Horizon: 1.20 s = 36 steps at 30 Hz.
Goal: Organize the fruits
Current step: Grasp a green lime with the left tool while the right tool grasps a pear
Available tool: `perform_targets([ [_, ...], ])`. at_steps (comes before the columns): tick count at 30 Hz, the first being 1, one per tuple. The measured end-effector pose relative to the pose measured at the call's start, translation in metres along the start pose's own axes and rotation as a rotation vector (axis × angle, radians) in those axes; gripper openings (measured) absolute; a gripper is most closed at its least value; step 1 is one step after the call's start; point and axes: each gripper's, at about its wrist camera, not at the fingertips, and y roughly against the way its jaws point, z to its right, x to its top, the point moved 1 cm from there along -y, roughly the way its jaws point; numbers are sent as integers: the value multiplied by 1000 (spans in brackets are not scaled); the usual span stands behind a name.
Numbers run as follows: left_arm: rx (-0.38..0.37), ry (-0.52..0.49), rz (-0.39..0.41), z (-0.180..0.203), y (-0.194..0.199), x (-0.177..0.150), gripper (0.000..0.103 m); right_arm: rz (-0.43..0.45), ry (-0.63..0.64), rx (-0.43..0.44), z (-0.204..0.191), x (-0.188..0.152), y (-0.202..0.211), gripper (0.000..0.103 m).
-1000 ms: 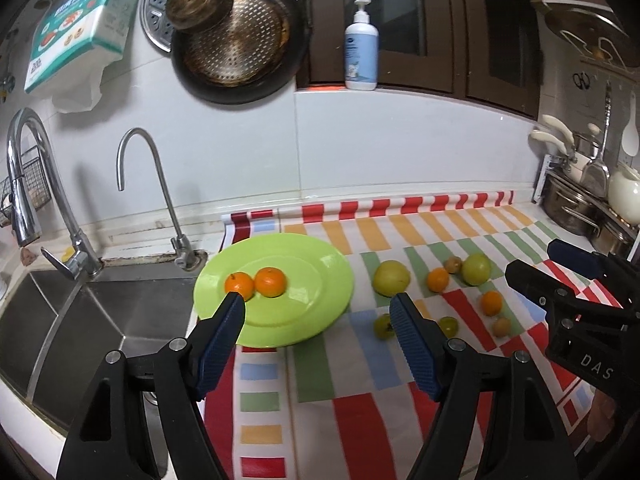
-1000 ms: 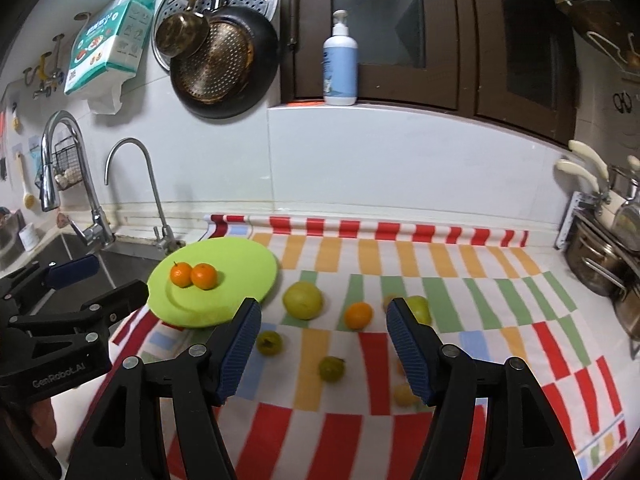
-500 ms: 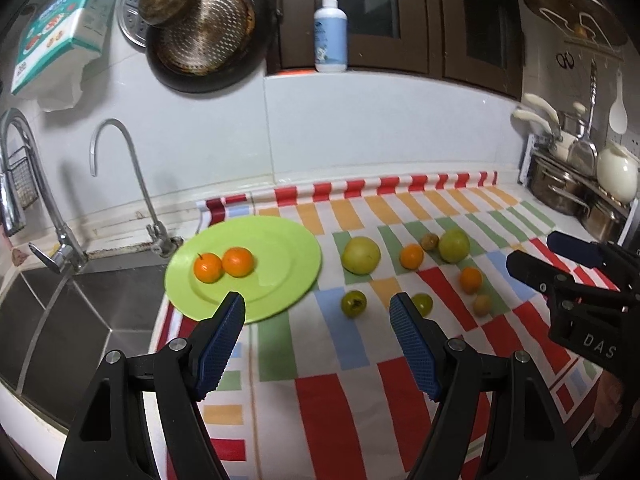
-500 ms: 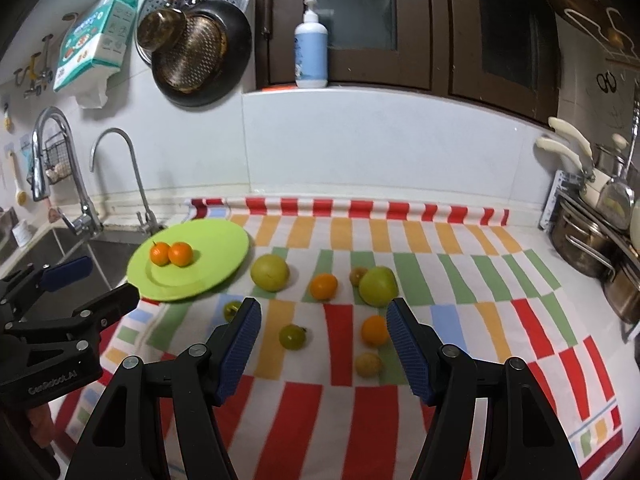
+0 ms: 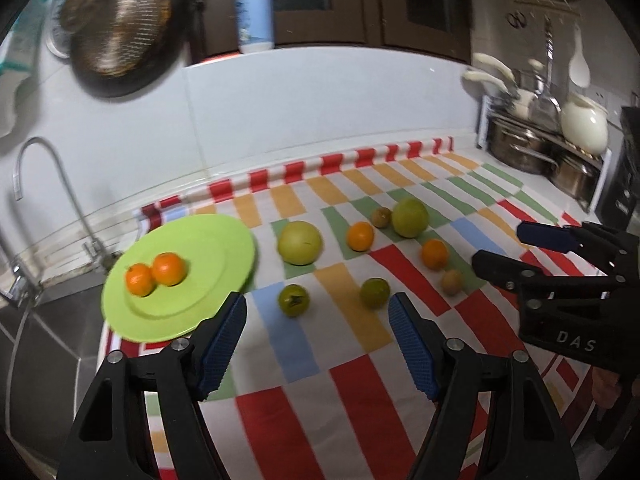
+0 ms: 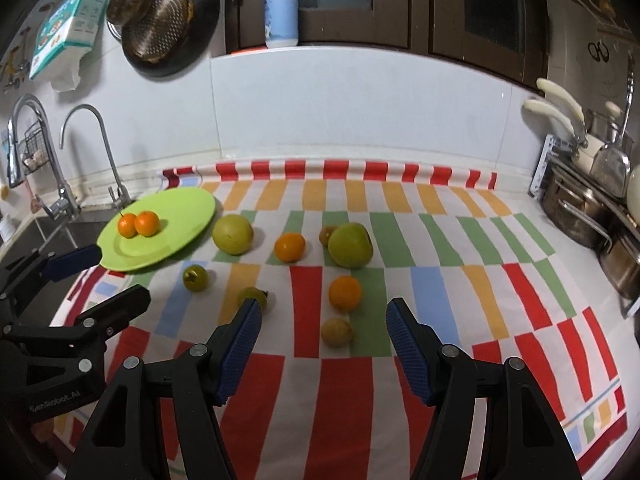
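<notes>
Two tangerines (image 5: 156, 273) lie touching each other on the lime-green plate (image 5: 208, 248) in the left wrist view, toward its left side. The plate rests on a striped cloth (image 5: 304, 360) beside the sink (image 5: 44, 344). The rest of the fruit is loose on the cloth: a large yellow-green fruit (image 5: 300, 242) just right of the plate, an orange (image 5: 360, 236) beyond it, a small brownish fruit (image 5: 381, 217) touching a second large green fruit (image 5: 409, 218), another orange (image 5: 434, 254), and a small tan fruit (image 5: 452, 281) near it. Two small dark-green fruits (image 5: 294, 300) and (image 5: 375, 293) lie nearest the left gripper (image 5: 318, 322). Its jaws have just been closing a little, yet they stand apart with nothing between them, above the cloth. The right gripper (image 5: 504, 252) shows at the right edge, likewise empty.

From the right wrist view, the right gripper (image 6: 322, 326) hangs over the cloth with its blue pads apart, gripping nothing. The small tan fruit (image 6: 337, 332) and an orange (image 6: 345, 293) appear in the gap between its fingers but farther on, untouched. One small green fruit (image 6: 253, 296) sits just past the left fingertip (image 6: 246, 320). The plate (image 6: 176, 216) with its tangerines (image 6: 138, 224) lies at the far left, and the left gripper (image 6: 98, 280) shows in front of it, jaws parted. A pump bottle (image 6: 281, 16) stands on the ledge above.
</notes>
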Motion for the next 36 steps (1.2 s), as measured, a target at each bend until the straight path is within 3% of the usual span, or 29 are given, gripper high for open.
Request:
perform_targets([
  [6, -52, -50, -58, 12, -29, -2, 60, -61, -32, 9, 8, -5, -23, 61],
  [20, -119, -96, -168, 26, -83, -3, 53, -189, -73, 49, 18, -17, -66, 50],
  [36, -169, -71, -220, 33, -114, 7, 36, -223, -98, 77, 26, -21, -87, 40],
])
